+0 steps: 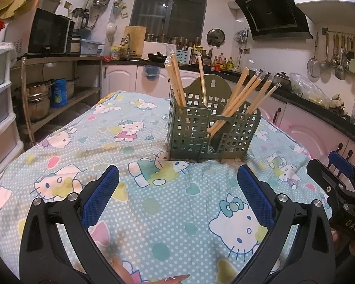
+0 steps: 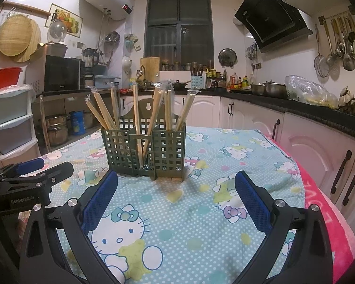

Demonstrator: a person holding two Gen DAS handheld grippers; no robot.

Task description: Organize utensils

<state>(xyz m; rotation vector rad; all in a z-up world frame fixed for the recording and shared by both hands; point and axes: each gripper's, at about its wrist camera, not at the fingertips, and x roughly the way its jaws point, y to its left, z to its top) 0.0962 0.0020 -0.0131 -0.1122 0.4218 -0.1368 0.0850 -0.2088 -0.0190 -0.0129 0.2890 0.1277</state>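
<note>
You had two grippers over the table, both empty. Your left gripper [image 1: 178, 178] had its blue pads spread wide apart, touching nothing, above the cartoon-cat tablecloth [image 1: 168, 215]. Your right gripper [image 2: 176, 183] was spread just as wide, also holding nothing; from the left camera it showed at the right edge, beside the left one.

Beyond both grippers, near the middle of the table, one green lattice holder [image 2: 144, 150] stood upright on the cloth. It had three compartments across its front. Wooden chopsticks [image 2: 101, 114] stood in all three, leaning outward, some with clear wrapping on their tips. From the right camera you could count about three or four in the left compartment, three or so in the middle and four or so in the right; overlaps kept an exact count out of reach.

Farther back, a counter [image 2: 319, 113] ran along the wall, with ladles [image 2: 343, 47] hanging above it.
</note>
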